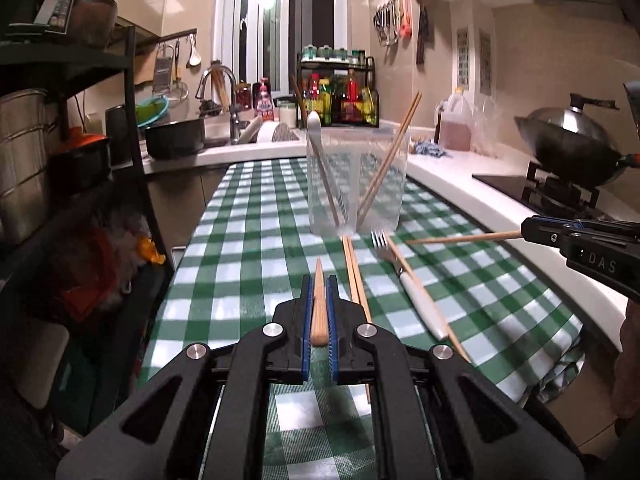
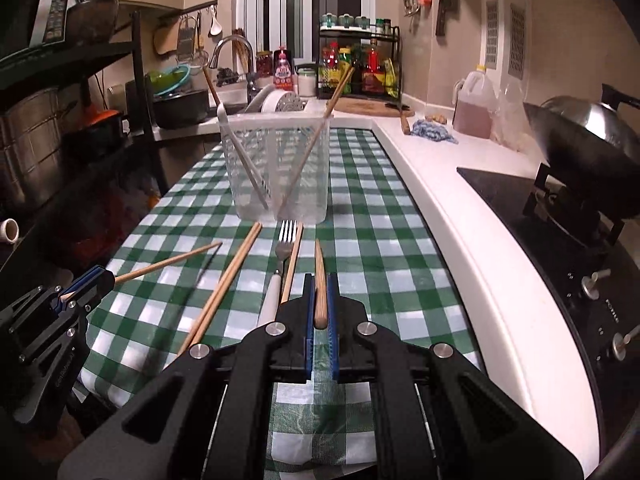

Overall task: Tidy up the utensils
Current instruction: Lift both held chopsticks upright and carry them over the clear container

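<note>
The left gripper (image 1: 319, 292) is hovering above the green-and-white checked tablecloth (image 1: 248, 240), angled slightly downward toward the clear plastic holder (image 1: 356, 184); its blue-padded jaws are pressing together on a wooden chopstick (image 1: 319, 304), which is pointing straight ahead along the fingers; seen from the right wrist camera, this same gripper (image 2: 90, 280) is sitting at the left edge with its chopstick (image 2: 168, 262) jutting out over the cloth; faint lettering is running along its black frame but is too small to read.

In the middle of the cloth, a pair of chopsticks (image 2: 224, 284) is lying diagonally just before the holder (image 2: 276, 168); beside it a fork with a white handle (image 2: 280, 264) is lying with its tines toward the holder, a single chopstick (image 2: 292, 264) resting alongside; inside the holder a white-handled utensil (image 2: 240, 152) and more chopsticks (image 2: 316, 136) are leaning against the walls.

The right gripper (image 2: 320, 296) is likewise hovering, tilted downward, its jaws pinching another chopstick (image 2: 319, 280); in the left wrist view it (image 1: 528, 234) is entering from the right, holding its chopstick (image 1: 460, 238) nearly level, and the letters "DAS" are showing on its black body.
</note>
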The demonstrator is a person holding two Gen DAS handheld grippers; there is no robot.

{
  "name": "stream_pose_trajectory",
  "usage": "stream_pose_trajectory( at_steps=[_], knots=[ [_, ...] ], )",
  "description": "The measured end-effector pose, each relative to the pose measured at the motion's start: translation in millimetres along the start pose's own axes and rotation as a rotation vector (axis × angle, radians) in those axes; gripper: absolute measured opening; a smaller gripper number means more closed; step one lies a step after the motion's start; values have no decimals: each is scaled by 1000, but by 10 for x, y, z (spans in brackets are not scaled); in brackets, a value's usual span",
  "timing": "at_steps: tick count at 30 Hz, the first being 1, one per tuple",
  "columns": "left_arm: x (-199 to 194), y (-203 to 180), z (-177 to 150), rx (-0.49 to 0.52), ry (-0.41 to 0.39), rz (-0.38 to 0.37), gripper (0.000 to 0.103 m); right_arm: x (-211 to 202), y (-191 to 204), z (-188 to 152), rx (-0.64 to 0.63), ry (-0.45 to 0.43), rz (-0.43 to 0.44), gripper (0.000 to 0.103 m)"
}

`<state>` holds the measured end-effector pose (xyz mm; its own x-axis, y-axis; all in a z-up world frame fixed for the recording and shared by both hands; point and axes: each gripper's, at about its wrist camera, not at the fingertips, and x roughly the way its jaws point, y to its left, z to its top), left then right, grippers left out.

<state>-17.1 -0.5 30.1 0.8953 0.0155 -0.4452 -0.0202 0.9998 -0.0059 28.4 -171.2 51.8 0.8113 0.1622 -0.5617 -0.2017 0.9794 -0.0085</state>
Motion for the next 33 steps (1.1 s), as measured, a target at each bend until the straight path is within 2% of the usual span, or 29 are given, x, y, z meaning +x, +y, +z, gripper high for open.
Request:
stream_pose_trajectory(
  at_steps=[10, 16, 20, 33],
  knots=[
    [-137, 123, 453, -37, -86, -37, 6, -181, -106, 405, 28, -69, 19, 6],
    [-76, 235, 881, -70, -107, -73, 6, -246, -138, 730, 49, -112, 40, 6],
    [0, 280, 1096, -79, -98, -92, 6, -260, -123, 934, 40, -131, 47, 6],
    [293, 469, 1634, -123, -10, -144, 6, -187, -164, 1460, 51, -103, 84, 6]
  ],
)
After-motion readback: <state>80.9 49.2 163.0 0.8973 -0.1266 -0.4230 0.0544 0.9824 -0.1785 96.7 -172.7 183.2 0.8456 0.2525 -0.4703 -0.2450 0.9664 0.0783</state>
